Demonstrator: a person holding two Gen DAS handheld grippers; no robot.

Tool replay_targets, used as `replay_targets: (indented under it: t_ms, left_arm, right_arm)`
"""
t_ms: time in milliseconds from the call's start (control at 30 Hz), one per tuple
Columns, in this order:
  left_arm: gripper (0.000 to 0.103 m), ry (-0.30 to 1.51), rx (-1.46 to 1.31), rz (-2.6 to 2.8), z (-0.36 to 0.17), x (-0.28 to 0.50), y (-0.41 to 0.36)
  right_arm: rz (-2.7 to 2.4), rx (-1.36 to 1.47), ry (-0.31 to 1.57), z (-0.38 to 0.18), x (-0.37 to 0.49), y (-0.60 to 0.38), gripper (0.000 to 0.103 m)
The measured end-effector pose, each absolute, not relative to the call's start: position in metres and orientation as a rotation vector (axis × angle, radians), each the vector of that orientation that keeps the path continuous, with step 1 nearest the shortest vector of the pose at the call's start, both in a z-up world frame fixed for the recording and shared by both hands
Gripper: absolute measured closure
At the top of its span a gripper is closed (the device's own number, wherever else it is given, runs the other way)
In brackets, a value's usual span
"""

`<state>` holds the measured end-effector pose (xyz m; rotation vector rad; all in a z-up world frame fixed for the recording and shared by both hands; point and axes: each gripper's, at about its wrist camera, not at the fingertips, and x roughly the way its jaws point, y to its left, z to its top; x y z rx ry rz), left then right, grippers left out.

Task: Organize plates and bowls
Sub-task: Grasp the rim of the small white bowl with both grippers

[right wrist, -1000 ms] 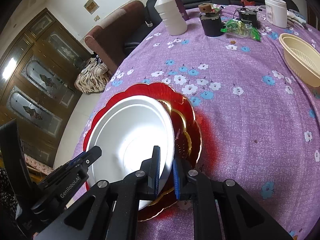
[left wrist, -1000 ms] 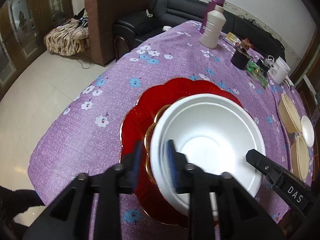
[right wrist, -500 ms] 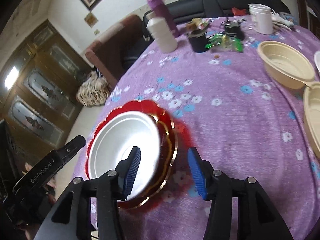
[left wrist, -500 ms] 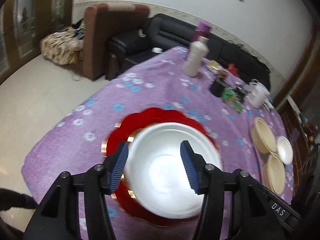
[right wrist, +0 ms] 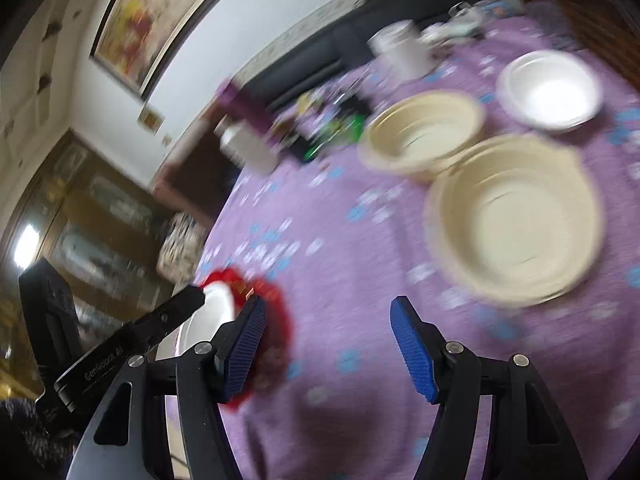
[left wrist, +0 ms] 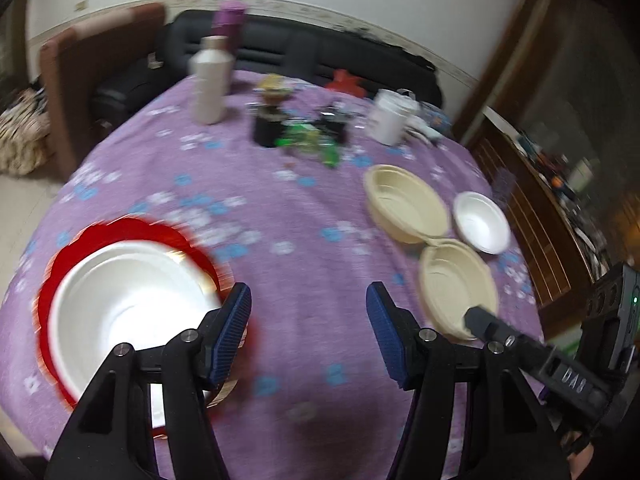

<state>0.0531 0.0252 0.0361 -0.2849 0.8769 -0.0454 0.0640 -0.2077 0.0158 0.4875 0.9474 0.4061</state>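
A white bowl (left wrist: 120,300) sits on a red scalloped plate (left wrist: 72,248) at the table's near left; the plate also shows in the right wrist view (right wrist: 276,300). Two cream bowls (left wrist: 408,204) (left wrist: 456,284) and a small white bowl (left wrist: 482,228) lie at the right. In the right wrist view the cream bowls (right wrist: 516,220) (right wrist: 424,136) and the small white bowl (right wrist: 550,88) lie ahead. My left gripper (left wrist: 308,332) is open and empty above the cloth, right of the red plate. My right gripper (right wrist: 328,348) is open and empty. Both views are blurred.
A purple flowered cloth (left wrist: 296,216) covers the table. At its far side stand a white bottle (left wrist: 210,80), a purple flask (left wrist: 228,20), a black cup (left wrist: 268,128), green wrappers (left wrist: 316,144) and a white mug (left wrist: 390,116). A black sofa (left wrist: 312,56) lies beyond.
Both grippers let go of the white bowl's rim, opened wide, lifted away and swung right toward the cream bowls. The white bowl stays on the red plate.
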Motion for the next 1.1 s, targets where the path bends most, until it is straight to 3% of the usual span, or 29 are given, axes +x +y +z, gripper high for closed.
replay_targets:
  t_ms: [533, 800, 1100]
  left_arm:
    - [0.045, 1.082, -0.289, -0.400, 0.025, 0.218, -0.147]
    - [0.045, 1.151, -0.356, -0.444, 0.003, 0.289, -0.187]
    - [0.045, 1.239, -0.397, -0.415, -0.035, 0.327, -0.203]
  right_arm:
    - [0.044, 0.649, 0.919, 0.003, 0.156, -0.384, 0.035]
    - [-0.004, 0.675, 0.943, -0.017, 0.206, -0.414, 0.048]
    - [-0.032, 0.635, 0.983, -0.039, 0.243, -0.423, 0.056]
